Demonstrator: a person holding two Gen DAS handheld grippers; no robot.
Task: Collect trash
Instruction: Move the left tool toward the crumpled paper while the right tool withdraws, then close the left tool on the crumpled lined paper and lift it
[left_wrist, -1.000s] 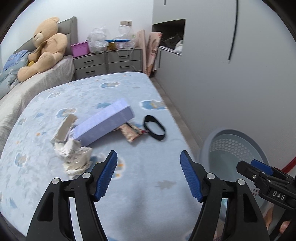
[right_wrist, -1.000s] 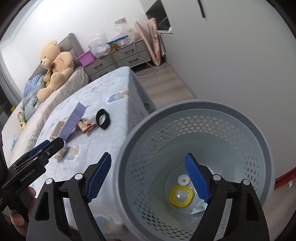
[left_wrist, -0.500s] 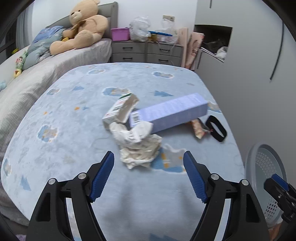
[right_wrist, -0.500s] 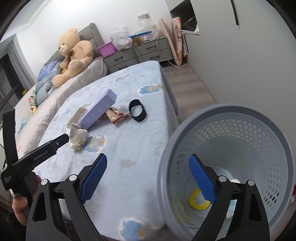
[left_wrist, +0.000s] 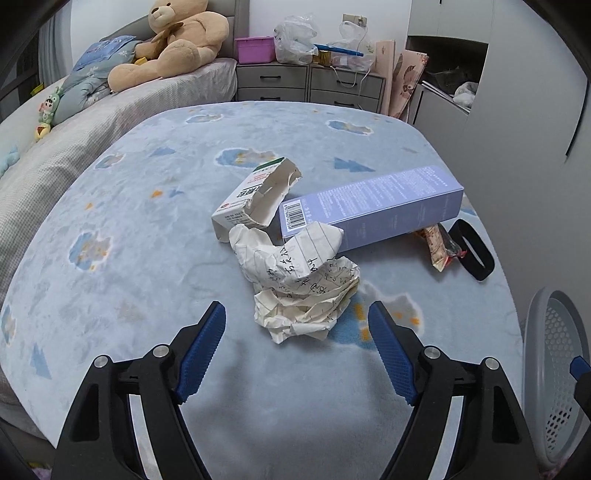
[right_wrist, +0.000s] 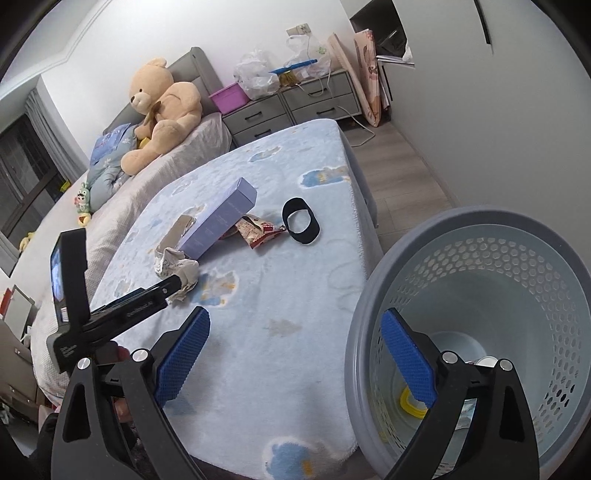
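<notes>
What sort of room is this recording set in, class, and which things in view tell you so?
Most likely a bedroom. A bed under a blue patterned blanket fills the view, a big teddy bear sits by the padded headboard, and grey drawer units stand beside it. Paper and box litter lies on the blanket.

My left camera looks down close over the bed (left_wrist: 155, 229); the right, farther back, shares it, bin (right_wrist: 376, 295) past its right finger.
</notes>
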